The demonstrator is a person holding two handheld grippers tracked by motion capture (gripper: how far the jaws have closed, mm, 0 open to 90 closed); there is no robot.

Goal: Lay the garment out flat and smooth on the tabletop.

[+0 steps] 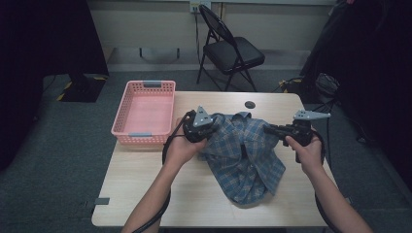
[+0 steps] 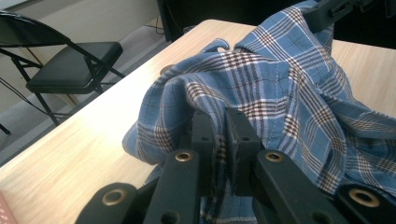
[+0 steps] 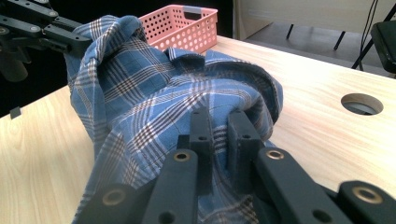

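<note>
Fingers [image 2: 205,135] of both your grippers are pinching the shirt [image 1: 243,155] tight, left gripper [image 1: 206,130] and right gripper [image 1: 272,130] gripping opposite edges, raising its far part off the bench [image 1: 145,194], probably to spread it.

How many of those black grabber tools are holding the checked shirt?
2: the left gripper pinches the plaid shirt at its left upper edge, the right gripper at its right upper edge.

We see soft woven plaid shirt [image 1: 245,155] cloth, a matt pale woodgrain table [image 1: 145,194], and a perforated pink plastic basket [image 1: 144,112].
</note>
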